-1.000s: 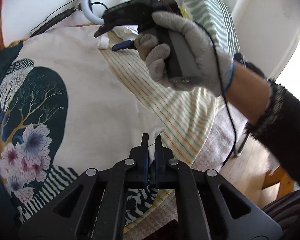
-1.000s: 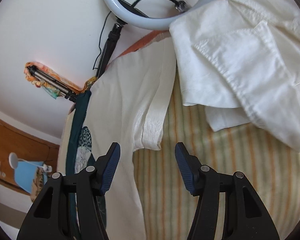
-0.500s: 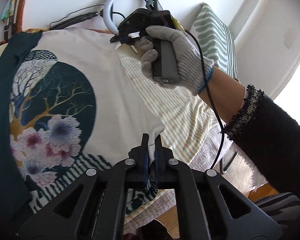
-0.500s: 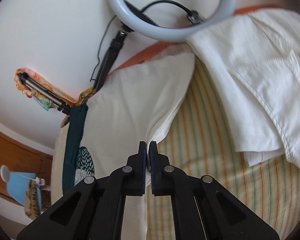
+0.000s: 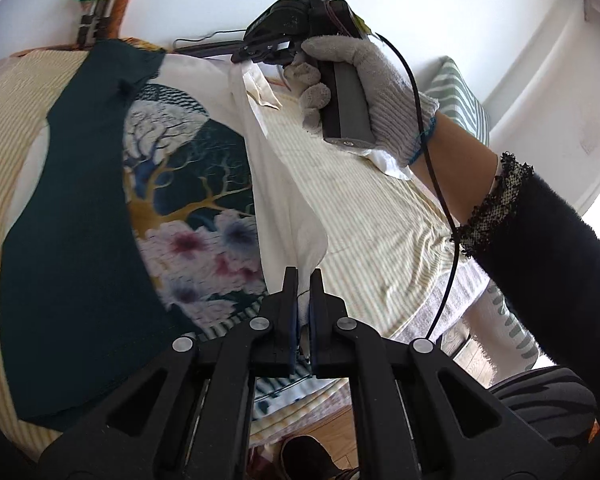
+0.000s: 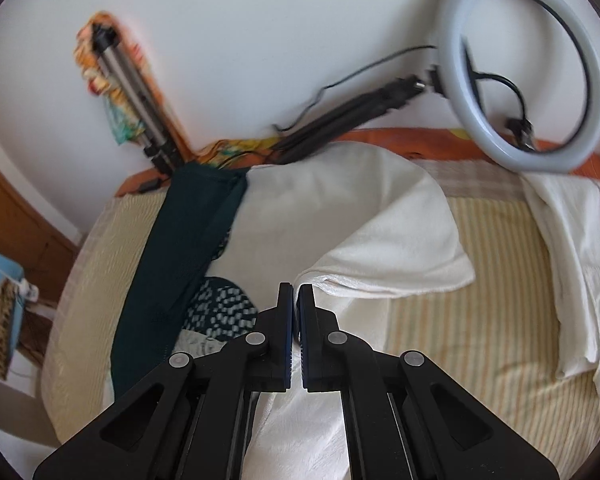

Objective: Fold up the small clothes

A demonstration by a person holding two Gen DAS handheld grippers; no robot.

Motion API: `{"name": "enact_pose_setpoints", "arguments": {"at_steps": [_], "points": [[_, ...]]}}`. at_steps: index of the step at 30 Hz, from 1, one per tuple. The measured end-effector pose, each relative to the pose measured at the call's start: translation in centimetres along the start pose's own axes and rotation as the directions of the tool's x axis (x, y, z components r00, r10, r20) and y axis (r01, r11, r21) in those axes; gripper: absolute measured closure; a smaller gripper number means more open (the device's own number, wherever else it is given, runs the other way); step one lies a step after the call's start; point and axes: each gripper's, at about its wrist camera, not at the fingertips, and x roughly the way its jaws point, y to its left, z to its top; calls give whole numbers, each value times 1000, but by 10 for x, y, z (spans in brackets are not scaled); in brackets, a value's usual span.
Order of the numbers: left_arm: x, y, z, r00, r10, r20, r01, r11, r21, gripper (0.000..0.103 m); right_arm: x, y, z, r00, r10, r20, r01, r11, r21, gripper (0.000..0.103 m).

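A cream and dark-teal T-shirt [image 5: 188, 184] with a tree-and-flower print lies on the striped bed. My left gripper [image 5: 303, 280] is shut on its near white hem corner, lifted off the bed. My right gripper [image 6: 296, 292] is shut on the shirt's white sleeve edge [image 6: 380, 248], raised and turning over the shirt body. In the left wrist view the right gripper [image 5: 256, 54] shows at the top, held by a gloved hand [image 5: 364, 80], with the white edge hanging from it.
A striped bedsheet [image 6: 480, 360] covers the bed. Another white garment [image 6: 580, 264] lies at the right. A ring light [image 6: 524, 64] on a stand and a tripod [image 6: 132, 104] lean on the wall. A striped pillow [image 5: 460, 100] is at the far right.
The right gripper closed on the sleeve edge, then lifted it. Both grippers have raised the shirt's right side and are carrying it over toward the printed middle.
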Motion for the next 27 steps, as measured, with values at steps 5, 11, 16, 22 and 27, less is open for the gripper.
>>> {"name": "enact_pose_setpoints", "arguments": {"at_steps": [5,11,16,22,27], "points": [[-14,23,-6,1000,27,8,-27,999,-46,101,21,42,9,1000,-2,-29,-1,996,-85,101],[-27,41,-10,996,92,17,-91,994,-60,101,52,85,8,997,-22,-71,9,983,-181,101],[-30,43,-13,986,168,7,-168,986,-20,101,84,109,-4,992,-43,-115,14,971,-240,101],[-42,47,-11,980,193,40,-193,981,-9,45,103,107,-11,982,-2,-190,-42,973,-227,90],[-69,55,1,977,190,98,-192,981,16,43,66,72,-10,958,222,-184,-244,964,-104,77]]}}
